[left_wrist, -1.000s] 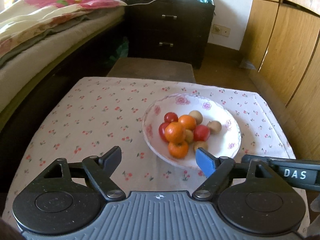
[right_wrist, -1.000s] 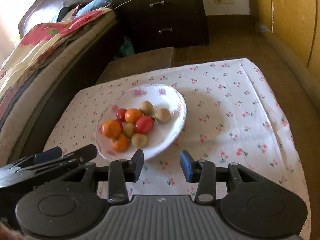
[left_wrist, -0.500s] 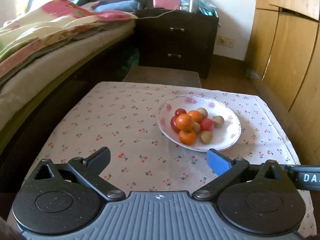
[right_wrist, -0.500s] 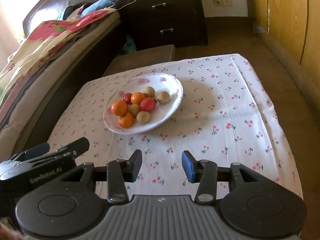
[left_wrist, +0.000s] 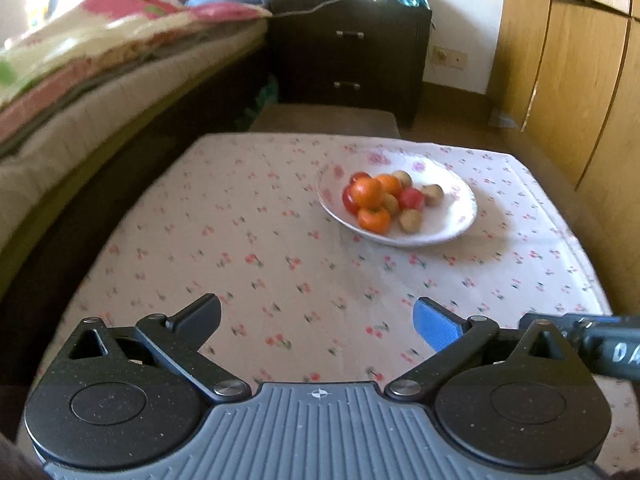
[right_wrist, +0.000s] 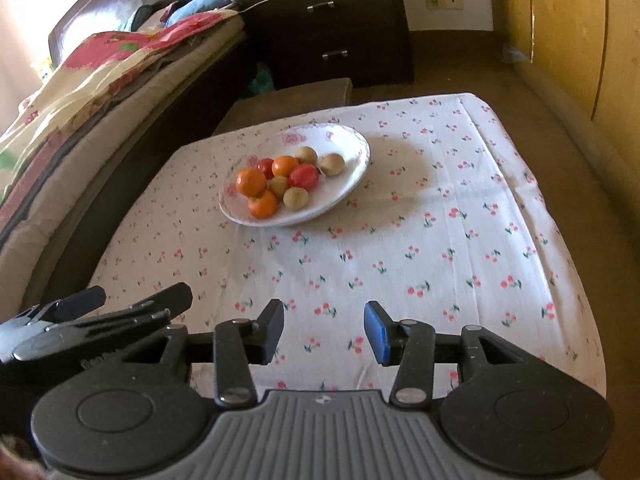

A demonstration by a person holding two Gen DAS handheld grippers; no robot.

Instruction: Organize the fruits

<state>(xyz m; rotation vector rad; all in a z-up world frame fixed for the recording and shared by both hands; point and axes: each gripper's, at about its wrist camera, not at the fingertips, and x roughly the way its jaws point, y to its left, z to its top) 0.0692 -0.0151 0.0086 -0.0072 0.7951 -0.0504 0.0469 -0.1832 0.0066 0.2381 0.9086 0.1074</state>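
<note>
A white floral plate (left_wrist: 452, 224) (right_wrist: 344, 184) sits on the cherry-print tablecloth (left_wrist: 248, 248) (right_wrist: 440, 240). It holds oranges (left_wrist: 368, 192) (right_wrist: 251, 182), red tomatoes (left_wrist: 411, 199) (right_wrist: 304, 176) and brown kiwis (left_wrist: 411, 220) (right_wrist: 296, 198) piled together. My left gripper (left_wrist: 316, 320) is open and empty, well back from the plate near the table's front. My right gripper (right_wrist: 324, 330) is open and empty, also near the front edge. The left gripper shows in the right wrist view (right_wrist: 100, 308).
A bed with a floral blanket (left_wrist: 80, 60) (right_wrist: 100, 72) runs along the left. A dark nightstand (left_wrist: 348, 52) (right_wrist: 332, 28) stands behind the table, with a low brown stool (left_wrist: 324, 120) before it. Wooden wardrobe doors (left_wrist: 568, 80) are on the right.
Both grippers have drawn back from the plate toward the table's front edge. The left gripper's jaws have opened wider. The fruit has not moved.
</note>
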